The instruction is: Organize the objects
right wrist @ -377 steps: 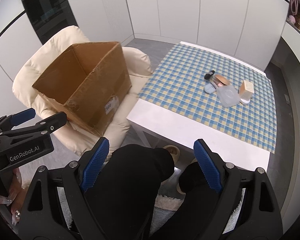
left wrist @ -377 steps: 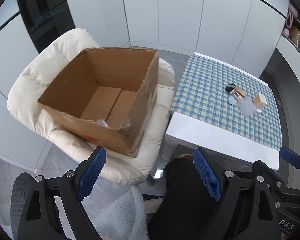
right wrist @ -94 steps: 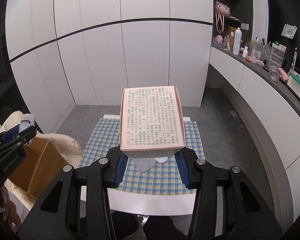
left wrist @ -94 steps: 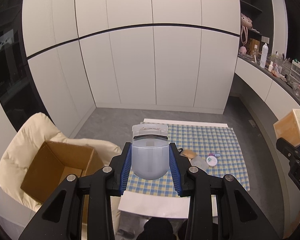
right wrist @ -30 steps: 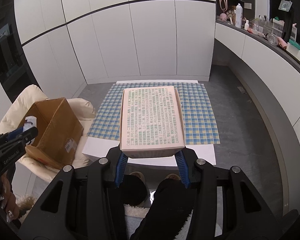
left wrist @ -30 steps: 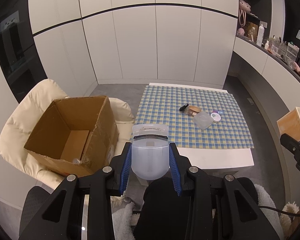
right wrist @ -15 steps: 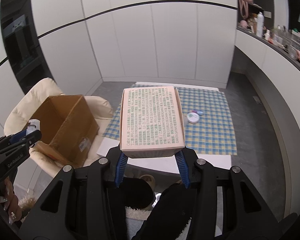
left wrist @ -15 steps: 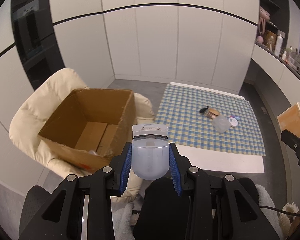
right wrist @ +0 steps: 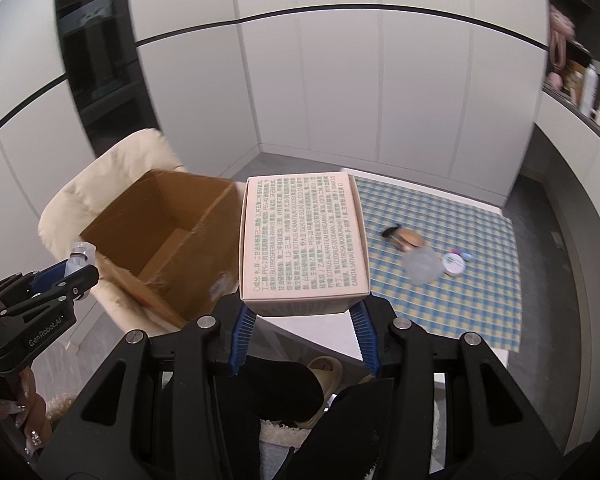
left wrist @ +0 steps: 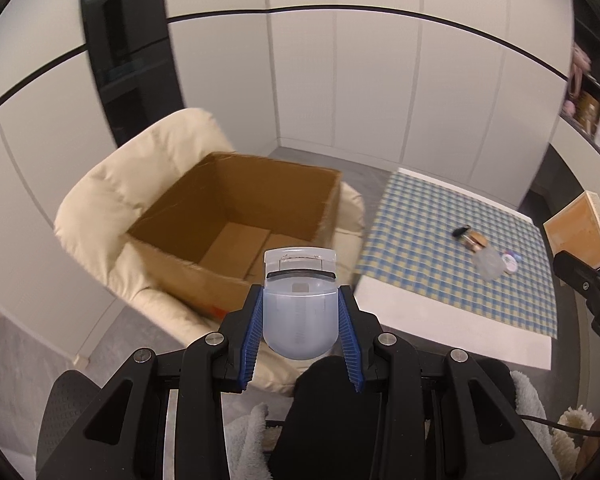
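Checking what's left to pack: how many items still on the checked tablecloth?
4 seen, clustered at the cloth's far right: black-capped item, tan compact, clear lid, round white tin. A small blue-pink bit behind the tin may be another.

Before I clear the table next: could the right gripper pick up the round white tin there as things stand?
Probably not: the right gripper is shut on a printed carton, so the tin must wait.

a cream padded armchair (left wrist: 112,200) stands left of the worktop (left wrist: 452,320), with white cabinet doors (left wrist: 372,80) behind both. a dark glass panel (left wrist: 132,52) rises behind the armchair. a grey fluffy rug (left wrist: 244,436) lies on the floor below it.
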